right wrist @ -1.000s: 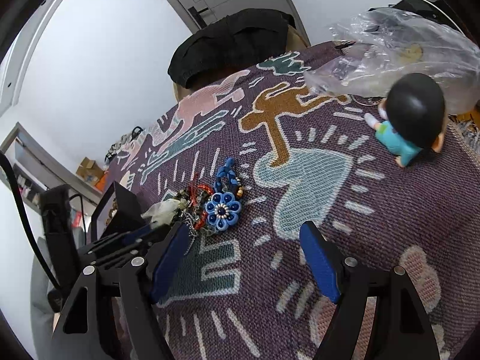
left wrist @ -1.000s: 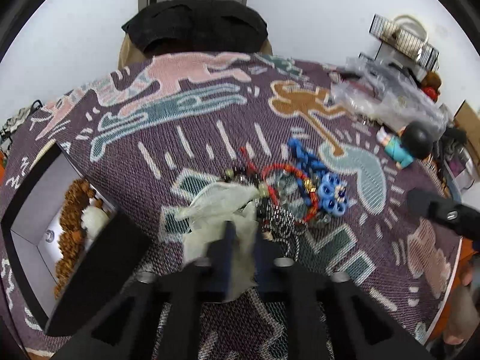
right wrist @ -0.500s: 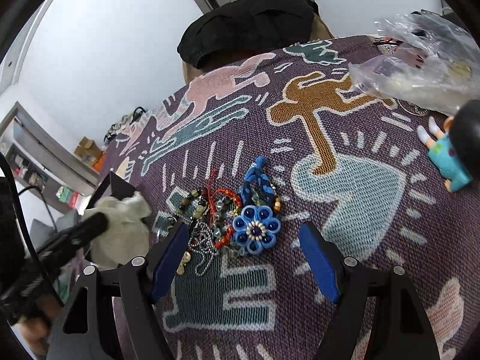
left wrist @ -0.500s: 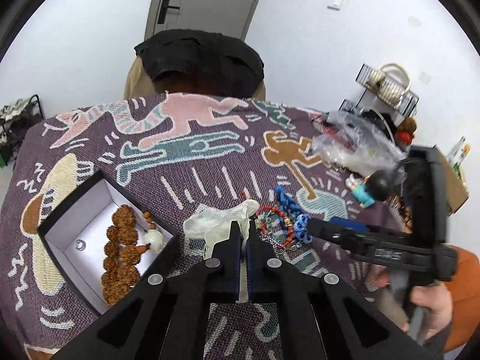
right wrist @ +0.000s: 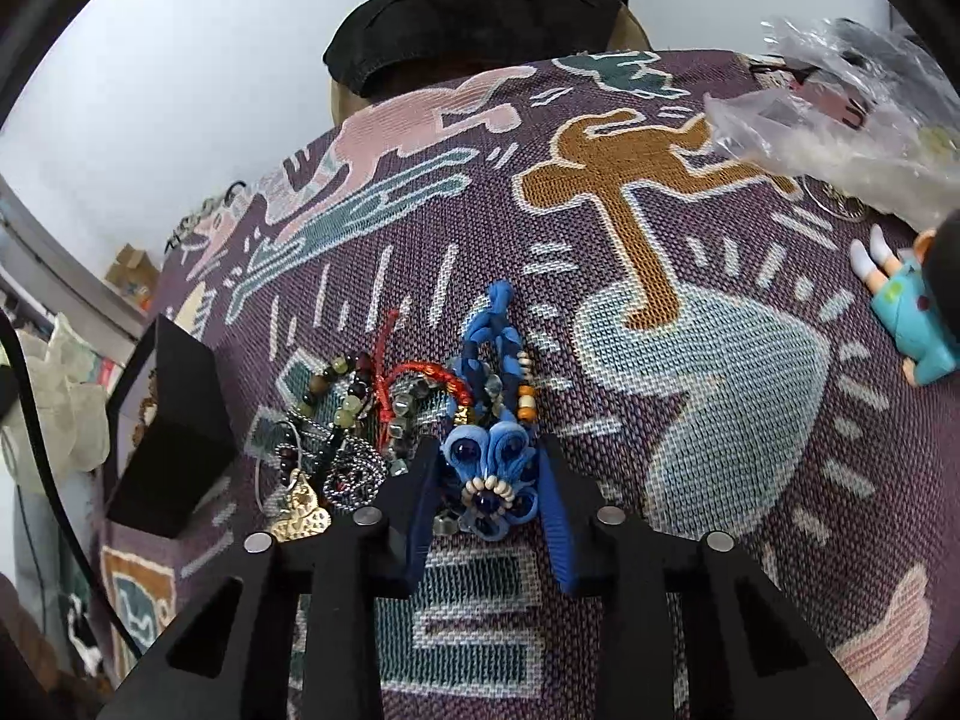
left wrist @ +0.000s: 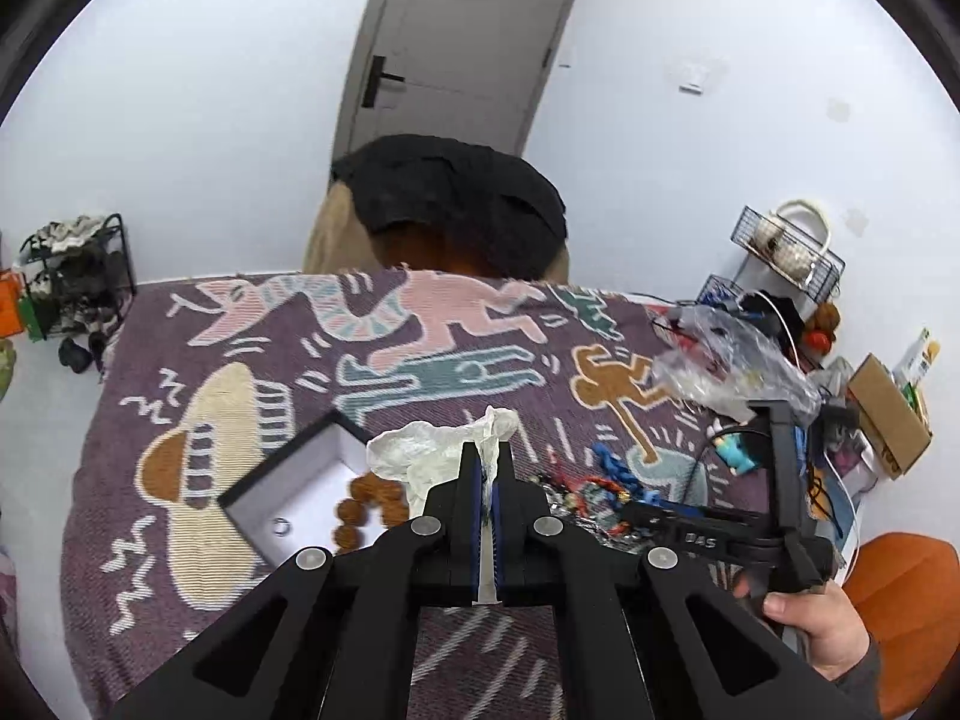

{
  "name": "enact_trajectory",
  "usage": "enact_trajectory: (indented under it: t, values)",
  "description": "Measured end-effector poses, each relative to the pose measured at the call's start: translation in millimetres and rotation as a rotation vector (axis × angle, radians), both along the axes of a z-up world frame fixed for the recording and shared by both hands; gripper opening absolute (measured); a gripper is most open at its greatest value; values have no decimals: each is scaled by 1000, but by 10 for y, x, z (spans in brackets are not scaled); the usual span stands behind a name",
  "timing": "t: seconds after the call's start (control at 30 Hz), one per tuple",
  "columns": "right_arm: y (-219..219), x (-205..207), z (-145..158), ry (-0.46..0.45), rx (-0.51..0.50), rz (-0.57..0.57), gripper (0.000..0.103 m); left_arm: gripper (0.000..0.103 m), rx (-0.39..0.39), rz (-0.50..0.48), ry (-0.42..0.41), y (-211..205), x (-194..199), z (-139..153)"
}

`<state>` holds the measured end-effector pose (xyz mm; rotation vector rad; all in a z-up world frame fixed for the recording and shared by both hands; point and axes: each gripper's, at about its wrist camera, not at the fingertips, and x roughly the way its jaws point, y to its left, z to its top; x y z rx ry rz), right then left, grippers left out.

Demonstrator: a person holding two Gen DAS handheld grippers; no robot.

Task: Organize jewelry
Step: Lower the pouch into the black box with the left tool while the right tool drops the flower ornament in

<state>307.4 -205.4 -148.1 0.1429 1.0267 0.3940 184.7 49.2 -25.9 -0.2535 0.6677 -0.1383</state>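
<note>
Left wrist view first: my left gripper [left wrist: 486, 474] is clamped tight on a pale gauze pouch [left wrist: 432, 456], held up off the cloth with the black-walled box [left wrist: 288, 462] just below and to its left, brown beads [left wrist: 372, 504] already lying in it. Moving right, the jewelry heap [right wrist: 360, 420] sits on the patterned tablecloth [right wrist: 720, 372]. In the right wrist view, my right gripper [right wrist: 487, 498] has just been closing and its blue pads now bracket the blue flower piece [right wrist: 489, 468], seemingly touching its petals. That piece's long axis runs away from me, braided cord [right wrist: 495, 324] at the far end. The box lies left of it, so I judge the carry goes leftward.
</note>
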Motion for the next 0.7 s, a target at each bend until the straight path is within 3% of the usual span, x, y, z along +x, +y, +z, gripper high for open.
enact_trajectory:
  t: [0.37, 0.7]
  values:
    - [-57, -151, 364, -62, 95, 22, 32, 2, -29, 34, -6, 252, -104, -36]
    - [208, -341, 1148, -222, 145, 109, 31, 2, -24, 86, -3, 509, -122, -24]
